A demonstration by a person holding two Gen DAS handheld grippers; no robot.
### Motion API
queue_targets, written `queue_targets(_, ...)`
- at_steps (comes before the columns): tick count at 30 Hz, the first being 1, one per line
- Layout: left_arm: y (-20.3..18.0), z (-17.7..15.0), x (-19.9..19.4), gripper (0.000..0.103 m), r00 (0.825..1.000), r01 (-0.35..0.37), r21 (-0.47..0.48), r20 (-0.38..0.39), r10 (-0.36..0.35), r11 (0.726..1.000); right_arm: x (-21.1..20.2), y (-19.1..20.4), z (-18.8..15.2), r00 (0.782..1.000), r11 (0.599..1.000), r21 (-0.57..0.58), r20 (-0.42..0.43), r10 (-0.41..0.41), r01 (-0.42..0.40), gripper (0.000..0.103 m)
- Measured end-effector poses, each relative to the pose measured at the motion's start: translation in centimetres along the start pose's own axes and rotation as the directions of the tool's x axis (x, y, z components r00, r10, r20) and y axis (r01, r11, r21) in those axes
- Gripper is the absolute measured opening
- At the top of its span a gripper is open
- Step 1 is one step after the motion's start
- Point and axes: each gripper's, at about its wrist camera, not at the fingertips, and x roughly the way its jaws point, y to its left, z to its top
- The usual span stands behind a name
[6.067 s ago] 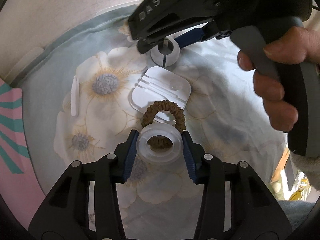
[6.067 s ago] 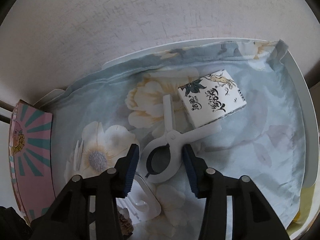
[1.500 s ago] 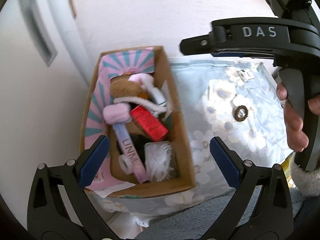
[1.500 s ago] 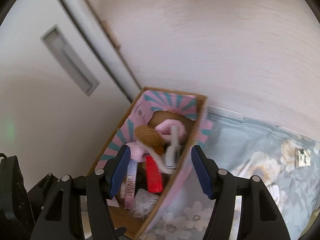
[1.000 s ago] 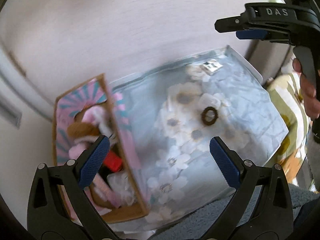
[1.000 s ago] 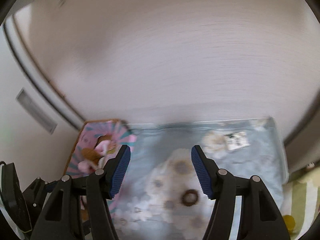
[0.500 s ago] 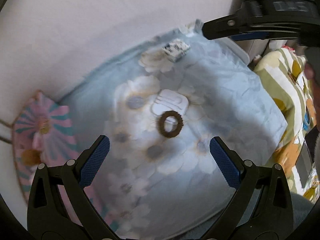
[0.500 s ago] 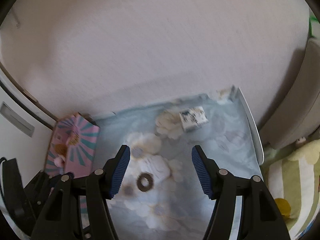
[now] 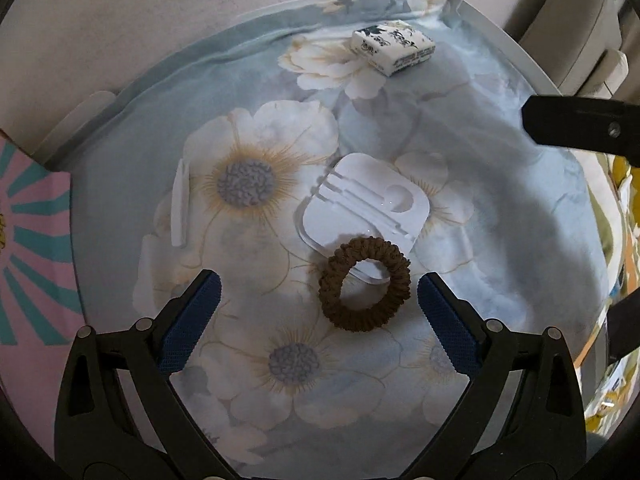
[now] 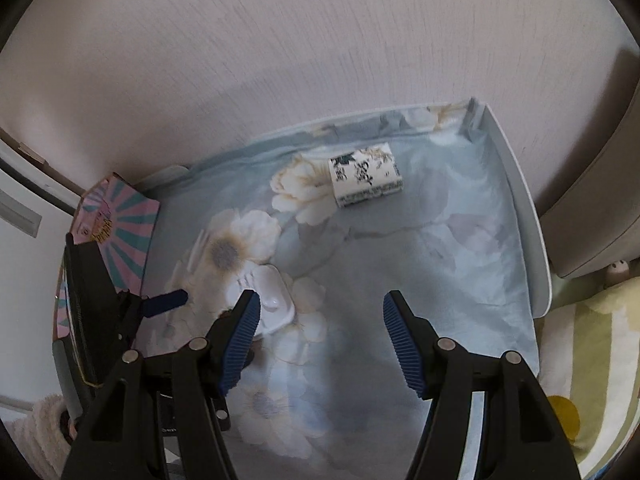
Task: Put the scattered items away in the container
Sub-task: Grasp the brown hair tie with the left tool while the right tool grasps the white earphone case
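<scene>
With both sets of jaws released, our left gripper point(image 9: 318, 312) hung nearer the brown hair tie point(image 9: 365, 283), lying flat mid-cloth, slightly right of centre.

I've brought both grippers down from over the pink-and-teal striped cardboard box point(image 9: 28, 240) to the floral blue cloth point(image 9: 500, 184). My left gripper point(image 9: 318, 312), jaws wide and empty now, no clear ring in them, sits over the brown fabric hair scrunchie point(image 9: 365, 283). My right gripper point(image 10: 320, 338) dropped the white clip, jaws apart.
</scene>
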Motion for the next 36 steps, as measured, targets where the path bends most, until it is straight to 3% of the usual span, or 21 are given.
queue_targets(3,-0.2,-0.3,0.1,0.093,1.0,0.001,0.007,0.014,-0.001,1.0,1.1,0.3,-0.2,1.0,0.998,-0.058,-0.022,0.0,-0.001,0.06)
queue_targets(9,-0.4,-0.9,0.0,0.062,0.999,0.005,0.037,0.035,-0.006,0.999,3.4,2.3,-1.1,0.998,0.963,-0.268,-0.068,0.015,-0.032,0.06)
queue_targets(11,-0.3,-1.0,-0.3,0.044,0.999,0.012,0.046,0.039,-0.014,0.999,3.9,2.5,-1.6,0.995,0.944,-0.322,-0.089,0.05,-0.076,0.06)
queue_targets(13,0.2,-1.1,-0.6,0.033,0.999,0.021,0.037,0.035,-0.022,0.999,4.3,2.5,-1.9,0.992,0.928,-0.357,-0.101,0.076,-0.107,0.06)
queue_targets(22,3.1,-1.5,-2.4,0.027,0.997,0.045,-0.062,0.069,-0.041,0.997,6.5,4.2,-1.7,0.987,0.89,-0.431,-0.119,0.11,-0.151,0.06)
queue_targets(25,4.0,-1.7,-2.7,0.023,0.998,0.012,-0.089,0.063,-0.006,0.996,7.7,5.7,-1.4,0.988,0.887,-0.441,-0.13,0.087,-0.136,0.06)
queue_targets(32,5.7,-1.6,-3.6,0.023,0.998,-0.039,-0.126,0.051,0.046,0.991,9.6,7.9,-0.6,0.993,0.918,-0.393,-0.114,0.011,-0.056,0.06)
queue_targets(36,6.2,-1.6,-4.2,0.023,0.997,-0.043,-0.121,0.051,0.05,0.992,10.5,9.5,-0.9,0.994,0.911,-0.409,-0.067,-0.084,0.049,0.072)
